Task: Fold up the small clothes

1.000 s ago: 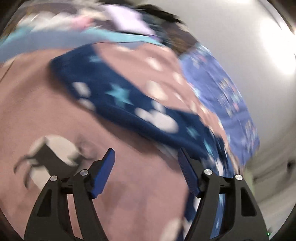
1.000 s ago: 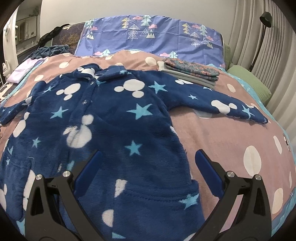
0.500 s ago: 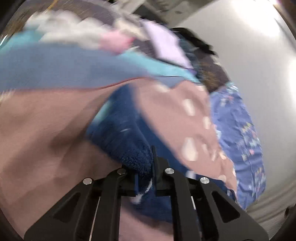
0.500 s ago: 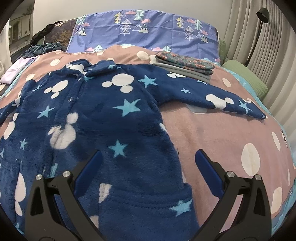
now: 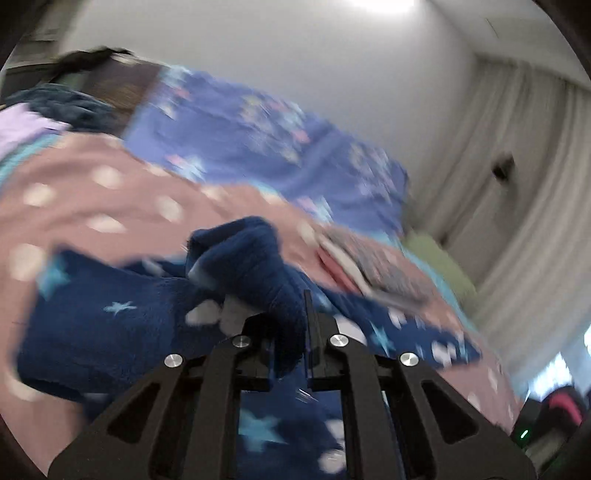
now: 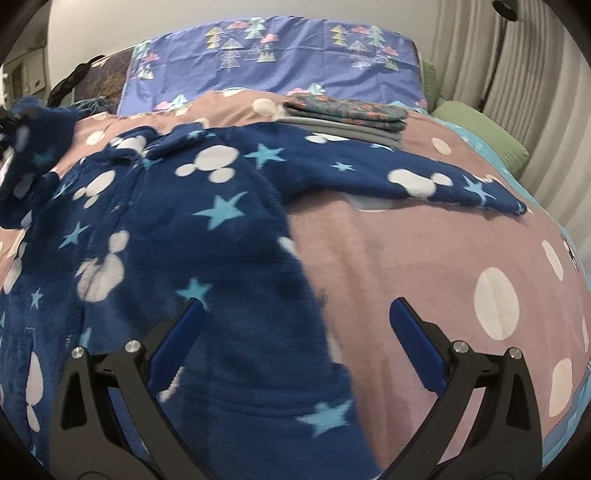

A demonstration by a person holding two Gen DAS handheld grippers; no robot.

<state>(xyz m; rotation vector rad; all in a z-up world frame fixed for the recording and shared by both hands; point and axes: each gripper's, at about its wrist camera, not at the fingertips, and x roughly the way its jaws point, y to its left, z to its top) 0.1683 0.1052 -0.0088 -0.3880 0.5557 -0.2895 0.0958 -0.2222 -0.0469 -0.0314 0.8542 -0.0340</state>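
The left tongs point(image 5: 295, 332) are clenched on a sleeve point(image 5: 258, 266) of the navy star-print robe point(image 6: 184, 229), lifted above the bed point(image 6: 406, 258). The right tongs point(image 6: 295, 332) stand released, hovering over the robe's lower right edge; its other sleeve lies flat.

Pink bedspread point(image 6: 406, 258) with white dots covers the bed in front of me. Purple pillow point(image 6: 295, 55) printed with trees and clouds stands against the wall at the head. Green cushion point(image 6: 480, 129) lies at the right edge, beside pale curtains point(image 6: 535, 92). Dark lamp point(image 6: 502, 7) on a thin pole stands before the curtains. At far left, a dark teal cloth point(image 5: 66, 107) beside a lilac one point(image 5: 22, 125); blurred.
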